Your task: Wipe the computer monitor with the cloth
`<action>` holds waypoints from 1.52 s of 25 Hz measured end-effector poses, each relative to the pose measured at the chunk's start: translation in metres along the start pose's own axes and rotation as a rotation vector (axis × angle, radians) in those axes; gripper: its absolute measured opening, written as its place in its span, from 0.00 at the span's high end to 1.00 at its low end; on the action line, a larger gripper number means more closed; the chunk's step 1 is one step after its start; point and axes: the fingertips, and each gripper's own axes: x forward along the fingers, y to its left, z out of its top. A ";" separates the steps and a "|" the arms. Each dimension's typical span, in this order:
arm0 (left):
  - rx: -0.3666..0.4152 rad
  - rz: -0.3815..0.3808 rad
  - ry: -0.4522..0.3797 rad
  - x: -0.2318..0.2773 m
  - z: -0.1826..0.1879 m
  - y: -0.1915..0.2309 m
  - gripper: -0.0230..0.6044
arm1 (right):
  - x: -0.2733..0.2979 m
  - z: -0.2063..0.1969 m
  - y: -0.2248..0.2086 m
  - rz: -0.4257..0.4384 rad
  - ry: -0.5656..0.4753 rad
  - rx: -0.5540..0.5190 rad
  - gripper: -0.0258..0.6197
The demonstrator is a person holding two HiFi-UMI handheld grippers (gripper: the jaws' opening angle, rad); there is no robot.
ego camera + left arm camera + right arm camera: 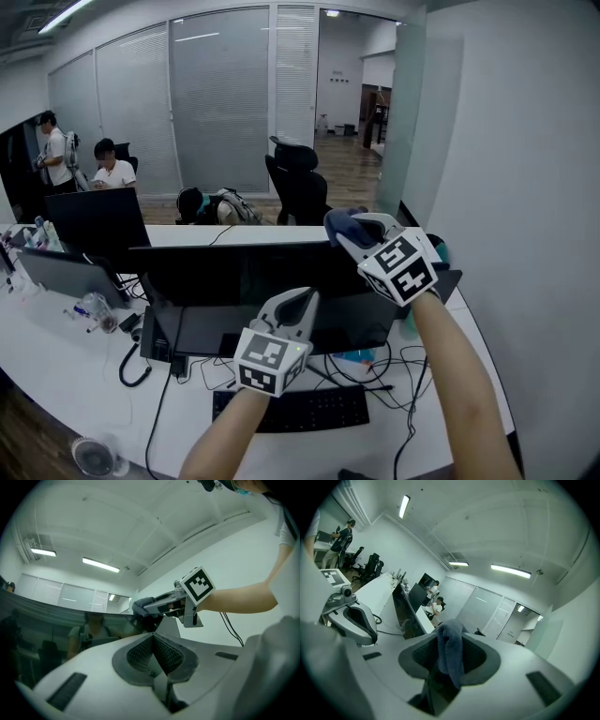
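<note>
My right gripper is squeezing a soft grey-blue cloth tight between its jaws, and a fold of the cloth is hanging out. I am holding it up by the top right edge of the wide black computer monitor, in the middle of the head view. My left gripper is holding nothing. Its jaws are pressing together, low in front of the screen. Each gripper is wearing a cube with black-and-white squares. My bare arms are reaching up from the bottom.
</note>
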 end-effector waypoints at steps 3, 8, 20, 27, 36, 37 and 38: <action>0.003 0.011 -0.001 -0.009 0.002 0.009 0.95 | 0.004 0.006 0.006 -0.001 0.003 0.005 0.77; 0.005 0.011 -0.003 -0.022 0.003 0.019 0.95 | 0.012 0.016 0.020 -0.001 0.017 -0.012 0.77; -0.006 -0.001 -0.024 -0.047 0.010 0.035 0.95 | 0.031 0.040 0.049 -0.005 0.030 -0.013 0.77; -0.018 0.003 -0.036 -0.063 0.012 0.055 0.95 | 0.045 0.053 0.065 0.000 0.033 -0.017 0.77; -0.016 -0.003 -0.038 -0.083 0.011 0.073 0.95 | 0.058 0.070 0.085 -0.019 0.037 -0.025 0.77; -0.017 -0.003 -0.039 -0.086 0.011 0.075 0.95 | 0.059 0.072 0.087 -0.020 0.038 -0.027 0.77; -0.018 -0.003 -0.041 -0.089 0.011 0.077 0.95 | 0.061 0.074 0.089 -0.023 0.040 -0.029 0.77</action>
